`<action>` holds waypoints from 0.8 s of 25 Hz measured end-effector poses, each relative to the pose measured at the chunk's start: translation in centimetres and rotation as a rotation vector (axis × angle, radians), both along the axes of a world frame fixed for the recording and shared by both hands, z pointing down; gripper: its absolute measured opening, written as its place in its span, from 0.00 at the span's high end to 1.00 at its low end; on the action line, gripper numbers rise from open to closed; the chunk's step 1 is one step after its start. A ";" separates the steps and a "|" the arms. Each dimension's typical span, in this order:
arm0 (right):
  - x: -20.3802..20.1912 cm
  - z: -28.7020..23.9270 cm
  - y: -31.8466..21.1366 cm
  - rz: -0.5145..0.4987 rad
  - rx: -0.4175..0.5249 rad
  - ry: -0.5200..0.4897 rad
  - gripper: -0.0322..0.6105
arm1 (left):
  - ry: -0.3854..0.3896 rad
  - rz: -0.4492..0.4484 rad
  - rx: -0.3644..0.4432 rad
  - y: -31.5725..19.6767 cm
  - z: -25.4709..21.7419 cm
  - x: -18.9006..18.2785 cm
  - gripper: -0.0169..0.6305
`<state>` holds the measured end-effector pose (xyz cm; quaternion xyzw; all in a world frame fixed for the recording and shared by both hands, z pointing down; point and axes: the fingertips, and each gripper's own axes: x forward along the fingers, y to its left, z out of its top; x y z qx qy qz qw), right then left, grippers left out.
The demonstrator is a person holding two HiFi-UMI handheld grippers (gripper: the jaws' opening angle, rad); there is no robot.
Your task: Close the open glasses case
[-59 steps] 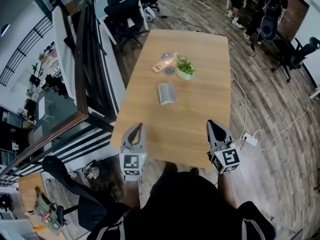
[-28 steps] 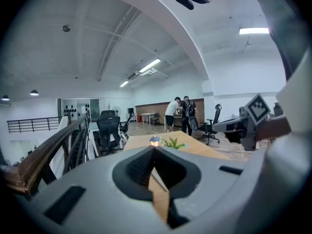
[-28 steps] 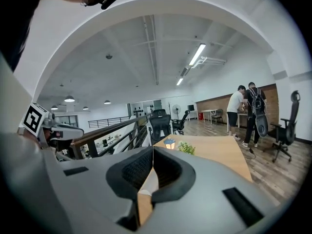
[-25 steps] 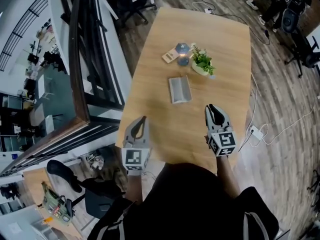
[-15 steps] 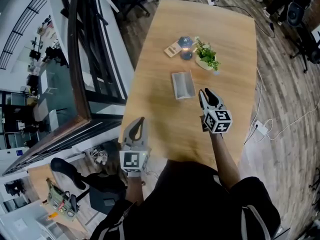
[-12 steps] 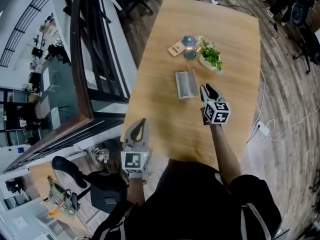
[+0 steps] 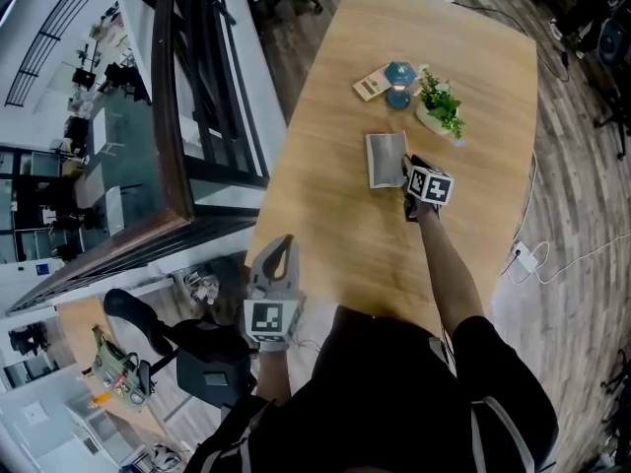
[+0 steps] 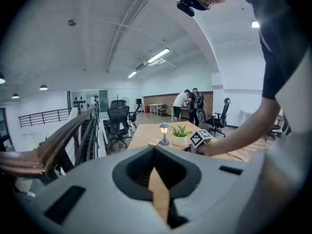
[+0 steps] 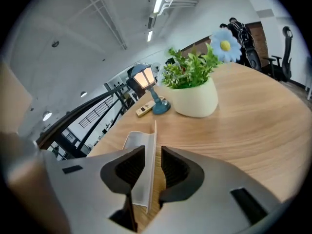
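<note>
The grey glasses case [image 7: 385, 159] lies open in the middle of the wooden table [image 7: 335, 235]. In the right gripper view its tray [image 9: 132, 141] lies flat and its lid [image 9: 151, 135] stands up on edge. My right gripper [image 7: 407, 164] is at the case's right side. Its jaws [image 9: 152, 152] are open, one on each side of the upright lid, with no pad pressing on it. My left gripper [image 7: 280, 247] hangs off the table's near left corner, far from the case. Its fingers [image 8: 155, 152] are shut on nothing.
Beyond the case stand a potted plant with a blue flower [image 7: 441, 106] [image 9: 195, 94], a small blue lamp [image 7: 399, 75] [image 9: 146, 82] and a flat remote [image 7: 372, 85]. A railing and glass drop [image 7: 173, 166] run along the table's left. A power strip [image 7: 523, 256] lies on the floor at right.
My right gripper has swung forward and down from the table's near edge to the case, and its jaws have opened around the lid. The left gripper has barely shifted.
</note>
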<state>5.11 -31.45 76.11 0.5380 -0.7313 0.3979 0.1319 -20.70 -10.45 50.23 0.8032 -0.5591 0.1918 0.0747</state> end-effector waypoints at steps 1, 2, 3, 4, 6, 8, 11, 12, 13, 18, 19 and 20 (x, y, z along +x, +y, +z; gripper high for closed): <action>-0.2 0.5 0.0 -0.002 -0.016 -0.007 0.77 | 0.005 -0.006 -0.004 0.0 0.0 -0.2 0.98; -0.3 0.8 -0.1 -0.005 -0.028 -0.012 0.77 | 0.005 -0.009 -0.004 0.0 0.1 -0.4 0.98; -0.5 1.1 -0.1 -0.009 -0.037 -0.015 0.77 | 0.003 -0.011 -0.003 0.0 0.2 -0.7 0.98; -0.6 1.3 -0.2 -0.011 -0.043 -0.017 0.77 | -0.001 -0.015 -0.001 0.0 0.3 -1.1 0.98; -0.8 1.4 -0.3 -0.011 -0.049 -0.019 0.77 | -0.006 -0.021 -0.001 0.0 0.3 -1.6 0.98; -0.8 1.4 -0.4 -0.009 -0.049 -0.024 0.77 | -0.007 -0.024 -0.003 0.0 0.2 -1.7 0.98; -0.6 1.4 -0.5 -0.009 -0.049 -0.028 0.78 | -0.007 -0.022 -0.004 0.1 0.1 -1.6 0.98; -0.6 1.5 -0.5 -0.011 -0.052 -0.029 0.78 | -0.008 -0.019 -0.005 0.1 0.2 -1.5 0.98; -0.6 1.7 -0.6 -0.013 -0.055 -0.028 0.79 | -0.010 -0.016 -0.005 0.1 0.2 -1.5 0.98; -0.6 2.3 -0.3 -0.021 -0.065 -0.013 0.84 | -0.013 -0.021 -0.009 0.2 0.3 -1.9 0.98; -0.6 2.4 -0.3 -0.021 -0.065 -0.012 0.85 | -0.013 -0.023 -0.008 0.2 0.3 -2.0 0.98; -0.6 2.4 -0.3 -0.022 -0.064 -0.013 0.87 | -0.014 -0.025 -0.007 0.1 0.3 -2.1 0.98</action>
